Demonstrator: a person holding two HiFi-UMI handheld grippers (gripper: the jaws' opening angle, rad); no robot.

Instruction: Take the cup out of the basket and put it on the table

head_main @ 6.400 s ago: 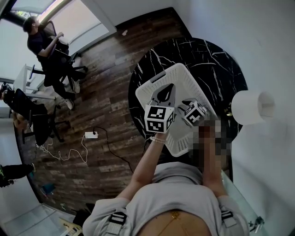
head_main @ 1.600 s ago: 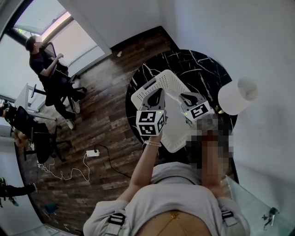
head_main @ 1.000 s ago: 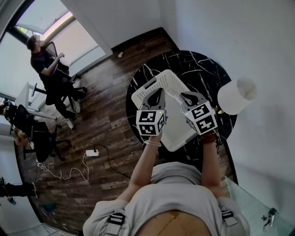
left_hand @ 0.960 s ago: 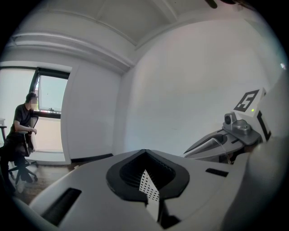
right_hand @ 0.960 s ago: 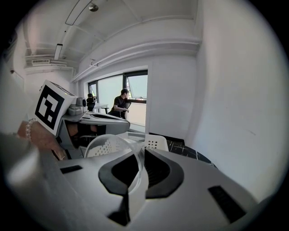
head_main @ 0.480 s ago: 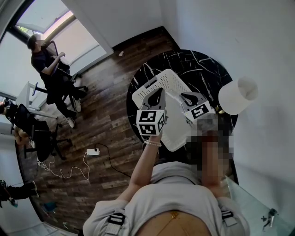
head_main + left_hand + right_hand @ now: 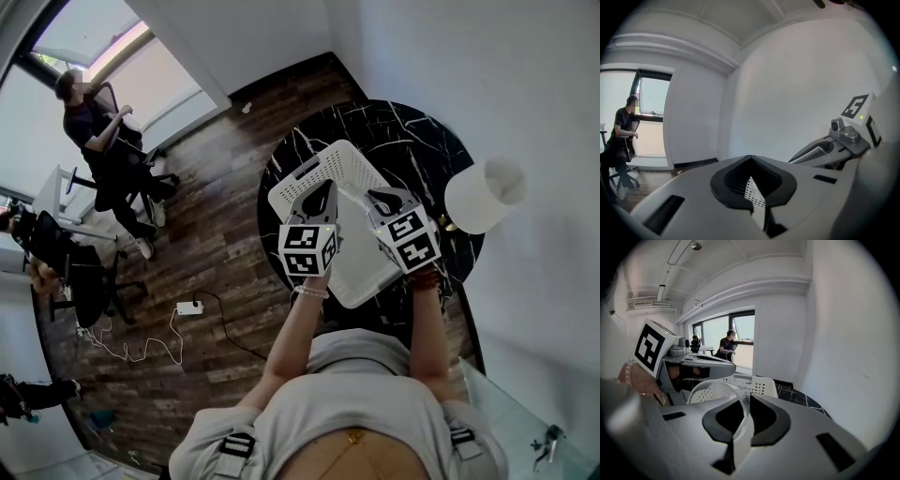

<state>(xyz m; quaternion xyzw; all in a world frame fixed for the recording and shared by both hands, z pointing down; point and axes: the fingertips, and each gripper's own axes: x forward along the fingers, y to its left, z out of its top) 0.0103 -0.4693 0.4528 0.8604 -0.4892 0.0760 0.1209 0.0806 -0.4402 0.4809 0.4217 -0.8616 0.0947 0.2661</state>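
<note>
marble table (image 7: pixel 441 155), left claw (image 7: pixel 325 190) pinching basket (image 7: pixel 349 161) edge, right claw (image 7: pixel 374 195) pinching cup (image 7: pixel 742 416) rim

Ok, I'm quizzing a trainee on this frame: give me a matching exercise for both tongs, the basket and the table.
Things:
1. left tongs
2. right tongs
3. basket
4. table

States:
A. black with white veins
B. shut on the rim of the clear cup
C. white and perforated
D. shut on the basket's wall

Pairs: 1-D, 2-B, 3-C, 4-A
</note>
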